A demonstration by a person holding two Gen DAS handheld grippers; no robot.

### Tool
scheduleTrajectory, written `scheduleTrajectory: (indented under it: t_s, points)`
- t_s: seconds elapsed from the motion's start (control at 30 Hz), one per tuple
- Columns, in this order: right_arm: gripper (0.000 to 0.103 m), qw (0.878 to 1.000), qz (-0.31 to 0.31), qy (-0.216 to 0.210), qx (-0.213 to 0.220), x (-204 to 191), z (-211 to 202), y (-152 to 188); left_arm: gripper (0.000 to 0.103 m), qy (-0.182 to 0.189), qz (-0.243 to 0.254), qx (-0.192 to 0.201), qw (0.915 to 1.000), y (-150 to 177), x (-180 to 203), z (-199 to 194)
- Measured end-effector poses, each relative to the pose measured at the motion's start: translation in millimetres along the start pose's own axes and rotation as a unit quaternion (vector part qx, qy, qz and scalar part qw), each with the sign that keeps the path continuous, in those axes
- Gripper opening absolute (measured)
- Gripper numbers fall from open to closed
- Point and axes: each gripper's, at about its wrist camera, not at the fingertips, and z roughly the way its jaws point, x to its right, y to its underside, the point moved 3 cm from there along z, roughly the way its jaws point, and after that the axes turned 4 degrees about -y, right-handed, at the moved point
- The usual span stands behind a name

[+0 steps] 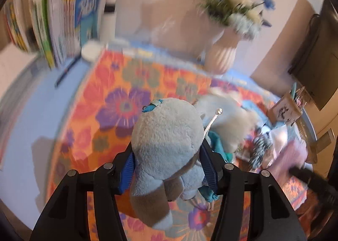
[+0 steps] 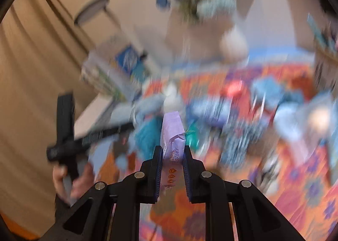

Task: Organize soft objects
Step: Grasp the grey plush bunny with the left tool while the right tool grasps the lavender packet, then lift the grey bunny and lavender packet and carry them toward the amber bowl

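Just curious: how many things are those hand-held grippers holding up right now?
2. The left hand-held gripper holds a grey plush toy; the right hand-held gripper pinches a lilac packet. The blurred pile beyond may hide more.

Both tools [image 1: 166,169] [image 2: 172,154] clamped, angled downward.

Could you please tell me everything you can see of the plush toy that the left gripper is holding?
The plush toy is a fuzzy, soft-looking animal in pale blue and grey, with a small turquoise tag and loop at its top. It hangs lengthwise between the jaws of the left gripper, whose blue ribbed pads press both its sides. It is lifted above the flowered orange cloth. A metal bead chain shows at its right side; the face is not visible.
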Motion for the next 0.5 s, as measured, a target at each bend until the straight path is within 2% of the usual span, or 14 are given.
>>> scheduleTrajectory:
  t_s: [0.03, 0.13, 0.17, 0.27, 0.37, 0.5]
  points:
    - [0.018, 1.000, 0.002, 0.001, -0.018, 2, 6, 7, 0.058, 0.003, -0.012, -0.002, 0.9999, 4, -6, 1]
    - [0.018, 0.998, 0.000, 0.015, -0.059, 11, 23, 23, 0.082, 0.026, -0.036, 0.014, 0.9989, 15, -24, -8]
    - [0.018, 0.998, 0.003, 0.017, -0.066, 14, 26, 25, 0.085, 0.032, -0.048, 0.024, 0.9981, 20, -33, -12]
    - [0.018, 0.996, 0.024, 0.016, -0.080, 27, 38, 28, 0.085, 0.037, -0.069, 0.038, 0.9962, 31, -47, -18]
    - [0.018, 0.996, 0.036, 0.012, -0.079, 33, 44, 27, 0.085, 0.036, -0.076, 0.031, 0.9960, 40, -57, -17]
    - [0.019, 0.995, 0.043, 0.020, -0.086, 42, 50, 30, 0.085, 0.016, -0.064, 0.014, 0.9977, 51, -59, -3]
